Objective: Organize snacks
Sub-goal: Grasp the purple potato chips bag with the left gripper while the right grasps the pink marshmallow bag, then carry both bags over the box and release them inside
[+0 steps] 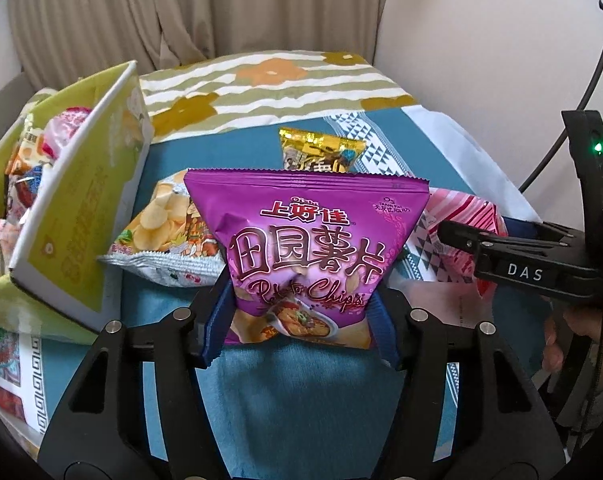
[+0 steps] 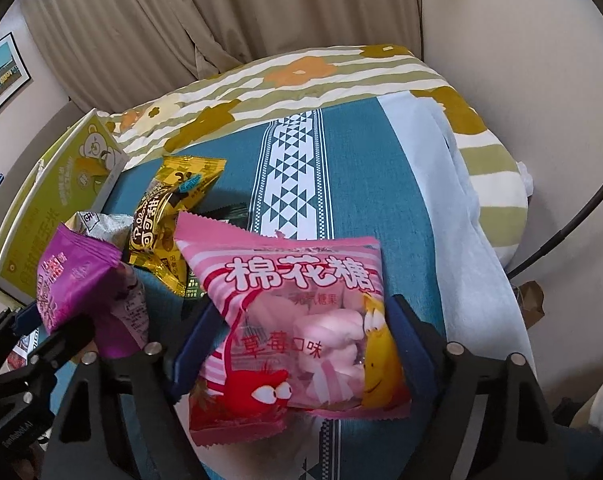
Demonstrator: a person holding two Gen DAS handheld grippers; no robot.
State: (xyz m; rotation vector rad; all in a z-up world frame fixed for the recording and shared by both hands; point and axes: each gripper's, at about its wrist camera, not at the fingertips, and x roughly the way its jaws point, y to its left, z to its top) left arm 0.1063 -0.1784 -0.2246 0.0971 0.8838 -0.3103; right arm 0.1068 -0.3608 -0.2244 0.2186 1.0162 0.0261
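Note:
A purple potato-chip bag (image 1: 305, 240) stands upright between the blue pads of my left gripper (image 1: 297, 320), which is shut on its lower part. The same bag (image 2: 73, 276) shows at the left of the right wrist view. A pink marshmallow bag (image 2: 293, 280) lies between the fingers of my right gripper (image 2: 301, 344), and both blue pads press against its sides. In the left wrist view the right gripper (image 1: 461, 244) reaches in from the right over the pink bag (image 1: 461, 212).
An open green cardboard box (image 1: 81, 208) holding several snack packs stands at the left. A grey chips bag (image 1: 165, 232), a gold snack bag (image 2: 173, 208) and a dark green packet (image 2: 229, 214) lie on the teal cloth (image 1: 301, 400). A striped floral blanket (image 1: 281, 80) lies behind.

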